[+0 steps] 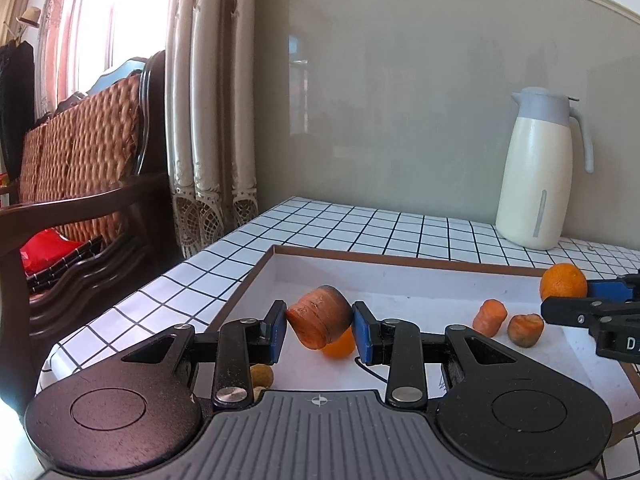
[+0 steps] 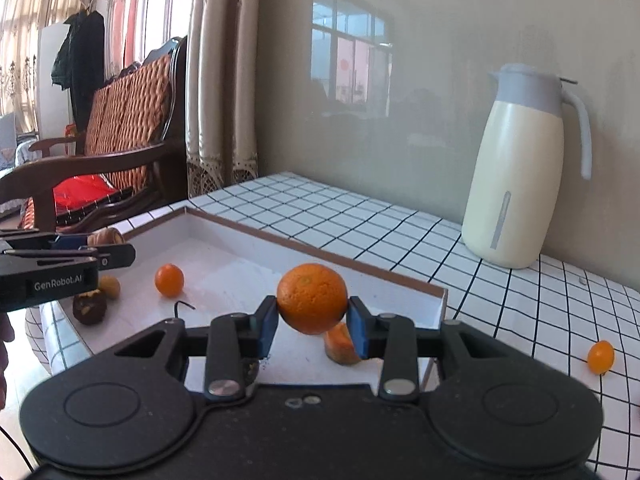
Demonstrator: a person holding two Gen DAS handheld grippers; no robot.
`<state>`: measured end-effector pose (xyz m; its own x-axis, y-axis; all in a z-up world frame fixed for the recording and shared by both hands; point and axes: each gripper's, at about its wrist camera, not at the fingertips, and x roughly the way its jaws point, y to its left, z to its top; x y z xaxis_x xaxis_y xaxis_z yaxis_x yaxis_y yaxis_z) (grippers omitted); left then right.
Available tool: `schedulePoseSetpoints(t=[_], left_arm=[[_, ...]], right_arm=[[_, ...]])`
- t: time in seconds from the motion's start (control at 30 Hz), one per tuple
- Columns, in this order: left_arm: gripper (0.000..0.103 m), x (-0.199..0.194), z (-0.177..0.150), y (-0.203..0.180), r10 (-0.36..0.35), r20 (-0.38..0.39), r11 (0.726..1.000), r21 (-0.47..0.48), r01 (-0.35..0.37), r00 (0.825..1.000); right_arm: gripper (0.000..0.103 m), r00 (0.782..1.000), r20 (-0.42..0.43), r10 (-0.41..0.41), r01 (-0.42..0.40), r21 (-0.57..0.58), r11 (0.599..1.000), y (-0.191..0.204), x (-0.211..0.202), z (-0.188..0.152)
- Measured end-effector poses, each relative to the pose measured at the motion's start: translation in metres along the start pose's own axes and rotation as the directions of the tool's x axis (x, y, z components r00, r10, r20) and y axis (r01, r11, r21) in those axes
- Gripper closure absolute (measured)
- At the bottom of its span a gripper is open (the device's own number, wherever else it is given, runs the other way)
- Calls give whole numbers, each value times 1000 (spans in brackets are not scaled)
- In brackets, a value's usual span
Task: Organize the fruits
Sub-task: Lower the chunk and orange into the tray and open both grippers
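Observation:
My left gripper [image 1: 319,326] is shut on a carrot chunk [image 1: 320,316] and holds it above the white tray [image 1: 400,276]. My right gripper [image 2: 312,324] is shut on an orange [image 2: 312,298] and holds it above the tray [image 2: 248,276]; the orange also shows in the left wrist view [image 1: 563,282]. In the tray lie two carrot pieces [image 1: 489,317], [image 1: 525,330], a small orange fruit [image 1: 340,346], [image 2: 169,279], and a carrot piece [image 2: 340,346] under the right gripper. A kumquat [image 2: 601,357] lies on the tablecloth to the right.
A cream thermos jug [image 1: 538,172], [image 2: 520,168] stands at the back right of the checked tablecloth [image 1: 360,224]. A dark fruit [image 2: 89,306] and a yellowish one [image 2: 110,286] lie by the tray's left side. A wooden sofa [image 1: 80,184] stands to the left.

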<state>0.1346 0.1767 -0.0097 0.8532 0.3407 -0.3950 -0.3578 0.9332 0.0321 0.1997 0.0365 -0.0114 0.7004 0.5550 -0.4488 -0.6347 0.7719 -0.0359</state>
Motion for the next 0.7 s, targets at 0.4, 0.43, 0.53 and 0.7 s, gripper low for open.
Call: schedulePoseSetpoints(t=[0.4, 0.43, 0.53, 0.7], left_arm=[[67, 9, -1, -8, 28, -10, 998, 54, -27, 1000], [66, 10, -2, -8, 26, -14, 998, 60, -25, 1000], [0, -2, -3, -6, 115, 86, 991, 58, -120, 990], [0, -12, -3, -2, 139, 128, 989, 31, -144, 982]], right_arm=[[70, 998, -55, 11, -12, -13, 1000, -4, 17, 1], [66, 999, -47, -6, 5, -25, 1000, -5, 16, 1], [17, 991, 53, -121, 122, -17, 992, -12, 6, 1], [17, 984, 71, -163, 160, 46, 986, -29, -1, -1]])
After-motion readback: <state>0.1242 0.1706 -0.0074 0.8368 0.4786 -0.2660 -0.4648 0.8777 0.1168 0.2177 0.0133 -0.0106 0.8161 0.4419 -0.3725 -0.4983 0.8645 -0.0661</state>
